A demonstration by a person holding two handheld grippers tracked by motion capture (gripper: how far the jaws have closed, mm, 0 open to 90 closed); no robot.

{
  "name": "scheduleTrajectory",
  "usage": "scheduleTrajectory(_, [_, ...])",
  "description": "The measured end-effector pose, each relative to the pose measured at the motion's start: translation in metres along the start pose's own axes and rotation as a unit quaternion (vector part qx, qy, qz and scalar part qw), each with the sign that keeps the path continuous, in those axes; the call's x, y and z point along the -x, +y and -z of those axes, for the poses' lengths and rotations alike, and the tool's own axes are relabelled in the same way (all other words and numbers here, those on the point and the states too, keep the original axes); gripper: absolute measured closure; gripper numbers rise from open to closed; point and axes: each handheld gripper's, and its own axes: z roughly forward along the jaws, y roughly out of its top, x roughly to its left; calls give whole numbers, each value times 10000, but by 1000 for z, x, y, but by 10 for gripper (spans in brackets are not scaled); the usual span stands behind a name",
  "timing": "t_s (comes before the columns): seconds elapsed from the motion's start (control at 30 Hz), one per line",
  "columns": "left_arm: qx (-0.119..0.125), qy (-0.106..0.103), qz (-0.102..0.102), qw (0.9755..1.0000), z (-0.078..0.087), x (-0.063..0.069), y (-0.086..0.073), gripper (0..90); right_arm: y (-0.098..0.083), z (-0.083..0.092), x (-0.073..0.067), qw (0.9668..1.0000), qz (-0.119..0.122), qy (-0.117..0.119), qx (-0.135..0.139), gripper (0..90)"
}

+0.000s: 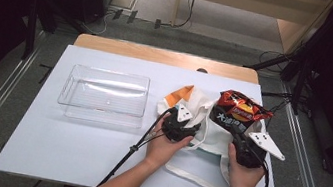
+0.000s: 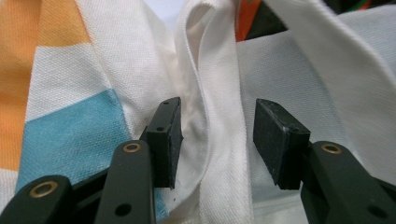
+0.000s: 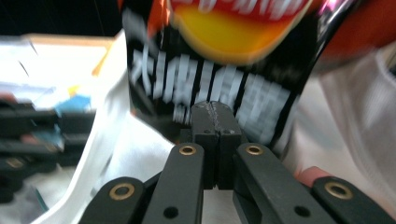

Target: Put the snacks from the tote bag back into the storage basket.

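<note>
Canvas tote (image 1: 200, 124), white w/ orange and blue patches, lies on the worktop (image 1: 69, 154) right of a clear bin (image 1: 103, 94). Left tool (image 2: 217, 140) sits half open around a fold of the tote's fabric, pads not pressing it, prob there to keep the mouth spread. Right tool (image 3: 212, 123) is clamped on the bottom edge of a chips bag (image 1: 240, 113), jaws fully together, bag sticking up out of the tote mouth. Looks like it's being pulled out, bin likely the target. Bag is black/red w/ white Chinese characters, too blurry to read; logo looks Lay's-ish, can't confirm.
</note>
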Motion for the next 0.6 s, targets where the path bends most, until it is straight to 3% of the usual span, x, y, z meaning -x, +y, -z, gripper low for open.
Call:
scheduleTrajectory(0.2, [351,-198,101,9991,8,-2,-1,519,-9,-4,-6,9990,153,73,-408,900])
scheduleTrajectory(0.3, [344,-301,195,9988,13,-1,1,502,-16,-7,-7,9981,281,149,-524,900])
scheduleTrajectory(0.4, [499,-553,384,9965,19,7,7,481,-18,-8,-8,9978,302,167,-562,900])
scheduleTrajectory(0.5, [537,-659,402,9956,21,18,13,451,-21,-11,-8,9976,145,277,-625,900])
scheduleTrajectory(0.6, [547,-775,403,9947,21,29,22,405,-24,-13,-12,9971,266,258,-669,900])
